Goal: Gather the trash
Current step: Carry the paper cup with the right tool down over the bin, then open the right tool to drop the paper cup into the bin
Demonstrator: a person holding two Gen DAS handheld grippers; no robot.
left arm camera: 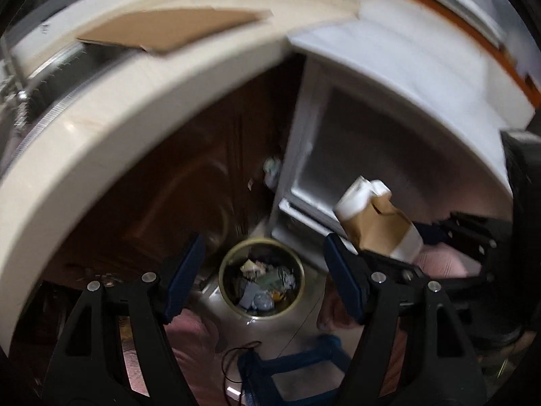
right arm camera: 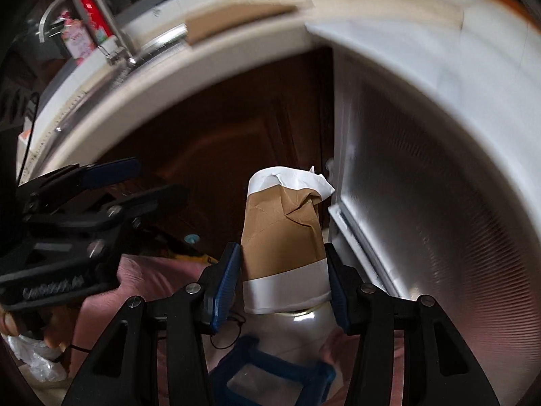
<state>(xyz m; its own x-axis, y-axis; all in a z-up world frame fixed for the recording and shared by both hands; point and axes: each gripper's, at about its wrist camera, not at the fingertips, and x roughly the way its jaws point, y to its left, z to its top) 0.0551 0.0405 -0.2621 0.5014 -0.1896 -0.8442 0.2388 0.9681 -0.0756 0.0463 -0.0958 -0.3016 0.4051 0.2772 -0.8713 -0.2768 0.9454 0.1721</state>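
Observation:
My right gripper (right arm camera: 283, 287) is shut on a crumpled brown and white paper cup (right arm camera: 282, 233), held in the air above the floor. The same cup (left arm camera: 378, 220) shows at the right of the left wrist view. A round metal trash bin (left arm camera: 262, 279) stands on the floor below, with several scraps of trash inside; its rim (right arm camera: 304, 313) peeks out under the cup. My left gripper (left arm camera: 263, 279) is open and empty, high above the bin. It shows at the left of the right wrist view (right arm camera: 111, 186).
A cream countertop (left arm camera: 101, 128) curves overhead with a flat cardboard piece (left arm camera: 169, 30) on it. A dark wooden cabinet door (left arm camera: 189, 176) and a white frosted-glass door (left arm camera: 372, 155) stand behind the bin. A faucet (right arm camera: 67, 3) and red packet (right arm camera: 94, 13) sit far left.

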